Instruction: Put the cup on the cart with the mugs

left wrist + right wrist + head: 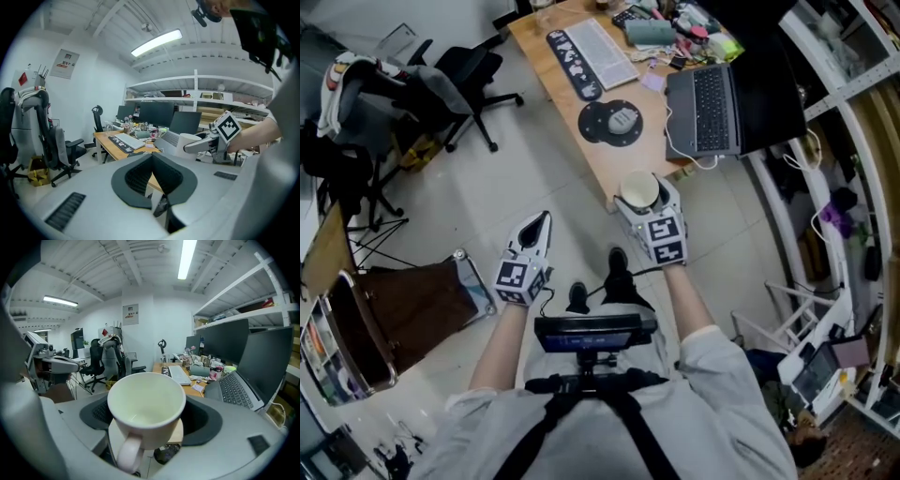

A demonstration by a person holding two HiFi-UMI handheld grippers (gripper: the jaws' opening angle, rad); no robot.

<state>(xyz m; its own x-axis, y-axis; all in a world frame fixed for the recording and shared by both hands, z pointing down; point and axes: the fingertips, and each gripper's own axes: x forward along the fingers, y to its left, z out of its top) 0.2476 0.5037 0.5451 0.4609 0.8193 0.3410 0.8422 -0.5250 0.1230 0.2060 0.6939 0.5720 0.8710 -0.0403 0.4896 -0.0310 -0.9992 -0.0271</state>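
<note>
A white cup [638,191] with a handle sits between the jaws of my right gripper [643,199], which is shut on it, just off the near corner of the wooden desk [562,94]. In the right gripper view the cup [146,404] is empty, mouth up, handle toward the camera, with the right gripper [147,420] closed round its body. My left gripper [544,219] hangs over the floor to the left, tips together, holding nothing. The left gripper view shows the left gripper [151,161] with nothing in it, and the cup [189,141] to the right. No cart with mugs is recognisable.
The desk carries a laptop [712,108], a keyboard [605,52], a round black pad [611,122] and clutter. Black office chairs [455,75] stand at the left. A metal-framed rack with a brown bag [412,314] stands at lower left. White shelving [853,187] lines the right side.
</note>
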